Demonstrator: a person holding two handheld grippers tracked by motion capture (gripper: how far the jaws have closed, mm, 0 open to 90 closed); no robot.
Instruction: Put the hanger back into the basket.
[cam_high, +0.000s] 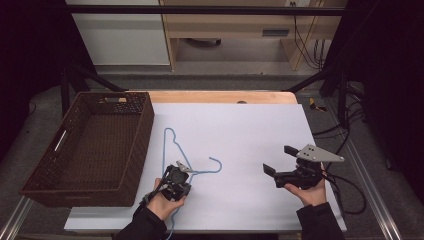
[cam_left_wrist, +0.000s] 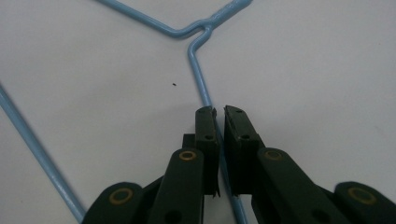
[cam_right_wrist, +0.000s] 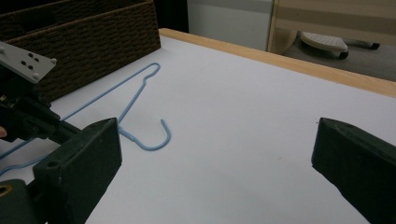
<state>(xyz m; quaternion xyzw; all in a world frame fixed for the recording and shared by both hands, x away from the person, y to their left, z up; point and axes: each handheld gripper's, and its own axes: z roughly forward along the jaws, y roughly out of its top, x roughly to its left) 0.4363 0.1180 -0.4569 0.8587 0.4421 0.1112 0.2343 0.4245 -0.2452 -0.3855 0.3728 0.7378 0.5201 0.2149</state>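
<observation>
Wicker basket (cam_high: 130, 131) beside blue hanger (cam_high: 170, 142)

Nothing readable anywhere I look

No lettering, brand or number on my blue wire hanger (cam_high: 175, 150), the brown wicker basket (cam_high: 131, 145), the white table sheet (cam_high: 240, 130) or my grippers' grey plates; the cabinet's small tag is too blurry.

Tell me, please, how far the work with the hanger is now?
Early stage. Done: the left gripper has shut on the hanger, gripping its wire below the neck. In hand: the hanger still lies flat on the table. Left: lifting it, probably into the basket. The right gripper waits open.
</observation>
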